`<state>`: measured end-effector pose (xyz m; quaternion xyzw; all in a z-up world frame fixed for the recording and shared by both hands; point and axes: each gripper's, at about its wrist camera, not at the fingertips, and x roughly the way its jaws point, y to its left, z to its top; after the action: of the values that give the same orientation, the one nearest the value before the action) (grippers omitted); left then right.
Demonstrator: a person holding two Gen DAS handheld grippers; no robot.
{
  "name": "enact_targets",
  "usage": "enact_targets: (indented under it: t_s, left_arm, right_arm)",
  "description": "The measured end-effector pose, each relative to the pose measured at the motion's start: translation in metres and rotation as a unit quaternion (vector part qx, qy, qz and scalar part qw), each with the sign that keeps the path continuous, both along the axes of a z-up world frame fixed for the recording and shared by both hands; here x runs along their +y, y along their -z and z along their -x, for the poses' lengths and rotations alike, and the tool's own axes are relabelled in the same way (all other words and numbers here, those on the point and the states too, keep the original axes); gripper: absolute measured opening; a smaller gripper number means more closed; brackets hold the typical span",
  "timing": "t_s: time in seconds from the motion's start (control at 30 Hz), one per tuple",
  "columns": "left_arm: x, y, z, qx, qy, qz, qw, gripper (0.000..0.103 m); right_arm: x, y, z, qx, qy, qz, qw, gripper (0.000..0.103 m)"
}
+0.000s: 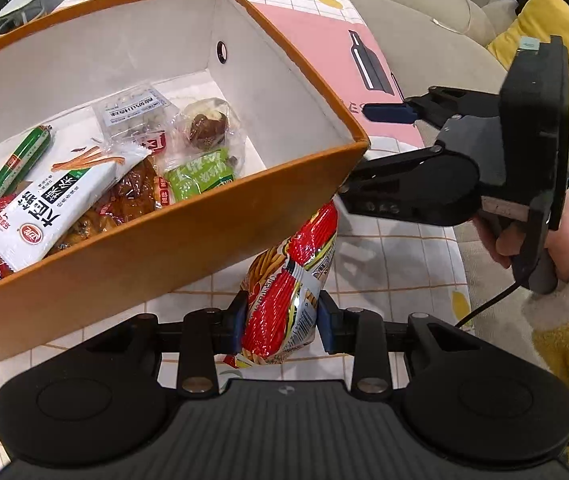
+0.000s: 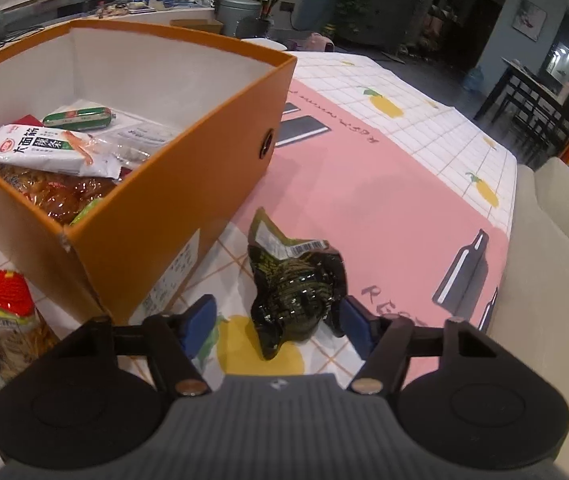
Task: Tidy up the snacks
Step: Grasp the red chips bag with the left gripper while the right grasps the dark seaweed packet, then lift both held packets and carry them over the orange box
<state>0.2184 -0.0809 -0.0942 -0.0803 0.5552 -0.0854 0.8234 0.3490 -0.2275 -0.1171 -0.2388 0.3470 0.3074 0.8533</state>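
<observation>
The left gripper (image 1: 281, 322) is clamped on a red striped snack bag (image 1: 290, 280), its blue pads pressed into the crinkled foil near the bag's lower end. The bag's upper part lies against the outside of the orange box (image 1: 188, 232), below the rim, so the snack is outside the box and low beside its near wall. Lifted straight ahead from here, the bag would likely catch under the rim or shove the light cardboard box along the tablecloth (image 1: 396, 256). The squeeze sits near one end of a puffy, slippery pack, so it could also swing or slide out on the way up.

Inside the box lie a green sausage (image 1: 20, 160), a white noodle-snack packet (image 1: 60, 204) and other wrapped items, heaped toward the near side; a drop there may roll off the pile.

To the right, the right gripper (image 2: 276, 320) stands with its fingers apart on either side of a dark green crumpled packet (image 2: 296, 292) on the cloth, not yet pinching it. Closing on a loose fold alone could let the packet slip. Both tools are near the same box corner, so they risk colliding.
</observation>
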Motion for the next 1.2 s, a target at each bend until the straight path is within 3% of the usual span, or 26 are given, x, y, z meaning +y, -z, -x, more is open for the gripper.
enact_targets:
  t_s: [0.13,0.27,0.47,0.57,0.8,0.97,1.2]
  left_arm:
    - [0.000,0.001,0.000,0.001,-0.003,0.003,1.0000,0.038]
    - [0.002,0.003,0.000,0.002,-0.003,0.004,1.0000,0.038]
    - [0.008,0.005,0.003,0.005,-0.011,0.010,0.9999,0.038]
    - [0.009,0.005,0.003,0.005,-0.012,0.010,0.9999,0.038]
    - [0.014,0.006,0.007,0.002,-0.022,0.014,0.9997,0.038]
    - [0.019,0.006,0.015,-0.002,-0.026,0.016,0.9995,0.038]
    - [0.028,-0.003,0.029,-0.018,-0.036,0.022,0.9989,0.038]
  right_arm:
    - [0.000,-0.002,-0.005,-0.006,-0.006,0.006,1.000,0.064]
    - [0.015,0.011,-0.008,-0.014,-0.026,0.042,0.999,0.050]
    - [0.021,0.021,-0.012,-0.017,-0.017,0.050,0.998,0.050]
    - [0.020,0.023,-0.014,-0.016,0.004,0.035,0.999,0.039]
    - [0.025,0.021,-0.010,-0.009,0.062,0.032,0.997,0.038]
    - [0.015,0.015,-0.006,0.029,0.131,-0.002,0.991,0.038]
    - [0.002,-0.002,0.029,0.059,0.186,-0.039,0.980,0.038]
